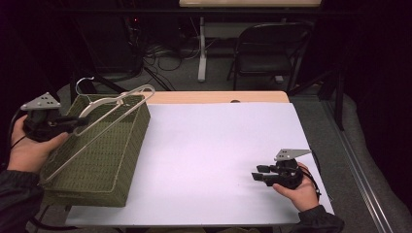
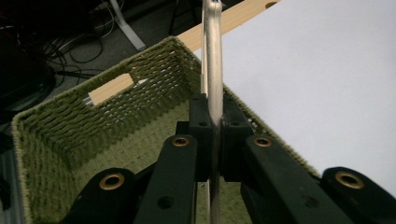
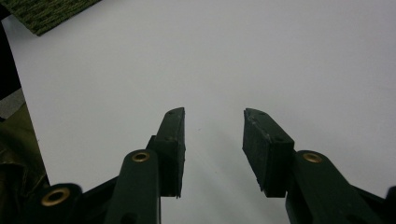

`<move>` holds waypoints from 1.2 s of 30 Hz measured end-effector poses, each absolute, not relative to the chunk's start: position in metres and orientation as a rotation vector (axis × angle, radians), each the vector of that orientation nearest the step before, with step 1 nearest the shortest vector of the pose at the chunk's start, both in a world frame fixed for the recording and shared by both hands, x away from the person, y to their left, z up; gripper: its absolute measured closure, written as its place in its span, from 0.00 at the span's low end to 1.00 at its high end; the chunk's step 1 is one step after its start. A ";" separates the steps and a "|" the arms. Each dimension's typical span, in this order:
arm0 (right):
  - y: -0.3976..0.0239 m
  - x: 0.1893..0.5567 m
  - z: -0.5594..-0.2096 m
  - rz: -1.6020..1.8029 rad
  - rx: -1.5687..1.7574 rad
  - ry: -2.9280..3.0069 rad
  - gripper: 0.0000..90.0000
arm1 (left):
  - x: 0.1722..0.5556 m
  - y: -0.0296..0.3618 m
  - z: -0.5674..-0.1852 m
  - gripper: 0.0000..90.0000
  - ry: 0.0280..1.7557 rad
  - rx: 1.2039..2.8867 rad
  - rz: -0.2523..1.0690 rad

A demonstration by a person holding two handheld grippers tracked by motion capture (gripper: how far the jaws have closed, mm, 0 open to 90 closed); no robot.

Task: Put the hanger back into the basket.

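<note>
Left gripper (image 2: 212,140) clamped on hanger (image 1: 114,104), held above green basket (image 1: 97,160) at table's (image 1: 218,155) nine o'clock. Right gripper (image 3: 212,140) spread wide, empty, toward four o'clock.

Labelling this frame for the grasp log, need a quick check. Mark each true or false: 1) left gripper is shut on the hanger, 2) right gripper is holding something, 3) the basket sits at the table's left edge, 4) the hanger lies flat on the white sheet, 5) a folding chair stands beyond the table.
1) True. The left gripper is shut on the hanger.
2) False. The right gripper is open with nothing between its jaws, over the white sheet.
3) True. The green woven basket sits at the table's left edge.
4) False. The hanger is over the basket, held by the left gripper, not on the sheet.
5) True. A dark folding chair stands beyond the table.
</note>
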State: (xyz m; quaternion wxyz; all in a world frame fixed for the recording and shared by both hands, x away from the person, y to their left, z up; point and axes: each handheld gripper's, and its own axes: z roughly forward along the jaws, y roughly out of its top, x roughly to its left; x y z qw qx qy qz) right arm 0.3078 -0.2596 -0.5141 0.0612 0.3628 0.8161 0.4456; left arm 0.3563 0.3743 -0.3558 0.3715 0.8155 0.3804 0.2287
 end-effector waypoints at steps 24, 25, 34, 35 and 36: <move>-0.259 0.310 -0.517 1.332 1.103 2.475 0.66 | 0.366 0.432 -0.403 0.96 1.014 2.075 0.544; -0.259 0.309 -0.517 1.330 1.103 2.475 0.66 | 0.366 0.431 -0.410 0.96 1.028 2.089 0.541; -0.258 0.310 -0.518 1.329 1.103 2.477 0.66 | 0.372 0.424 -0.441 0.96 1.048 2.132 0.500; -0.258 0.310 -0.518 1.326 1.107 2.480 0.66 | 0.373 0.423 -0.444 0.96 1.053 2.136 0.491; -0.258 0.310 -0.518 1.326 1.107 2.480 0.66 | 0.374 0.421 -0.447 0.96 1.056 2.144 0.489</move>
